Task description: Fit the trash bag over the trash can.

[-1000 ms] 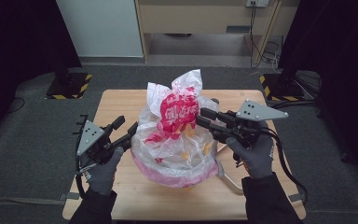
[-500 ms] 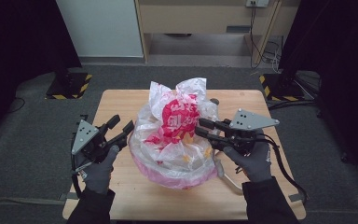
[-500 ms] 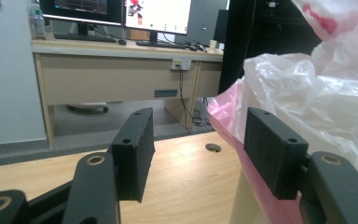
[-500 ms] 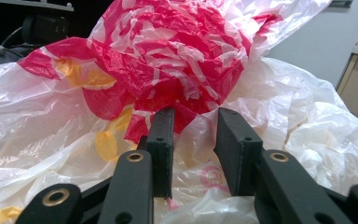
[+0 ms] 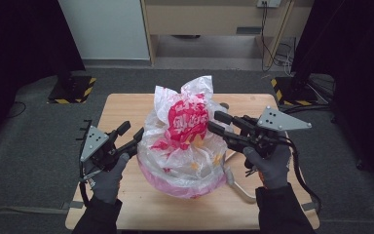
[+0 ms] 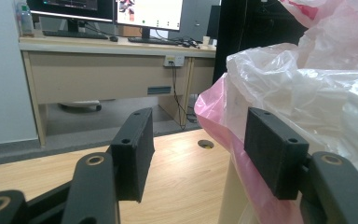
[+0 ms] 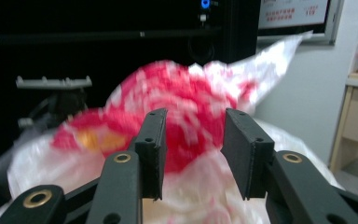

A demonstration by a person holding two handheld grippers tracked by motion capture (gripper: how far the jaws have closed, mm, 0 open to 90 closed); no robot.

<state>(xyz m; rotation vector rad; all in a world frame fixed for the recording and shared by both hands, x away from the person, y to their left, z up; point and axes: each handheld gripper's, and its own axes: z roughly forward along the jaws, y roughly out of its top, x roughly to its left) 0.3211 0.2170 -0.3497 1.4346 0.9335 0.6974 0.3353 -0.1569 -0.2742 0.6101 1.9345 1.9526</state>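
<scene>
Between your two sets of tongs sits the plastic bag (image 5: 182,146), a clear-and-red bundle piled into a pink-rimmed basin (image 5: 185,183) near the middle of the table (image 5: 126,105). Your left gripper (image 5: 131,134) stands with its jaws wide apart and nothing between them; in the left gripper view the bag's film (image 6: 307,93) lies just past the right-hand jaw, near it or brushing it, I cannot tell which. Your right gripper (image 5: 215,122) is also parted, at a middling gap, and it points straight at the red printed part of the bag (image 7: 191,112) just ahead of its tips, with no film caught yet.

Judging from this, the main risk is a thin pinch. If your right tongs close on a single loose fold, the film may stretch or tear, or slip out as soon as you pull. The bag looks puffed and slack, so a grab at its crown could lift the plastic alone and leave whatever is inside behind.

Watch the basin too: it looks light, and a sideways tug from one hand could drag or tip it toward that hand unless the other steadies it.

A beige strap or handle (image 5: 238,183) lies just under your right gripper; dropping low there could snag it or the trailing cable.
</scene>
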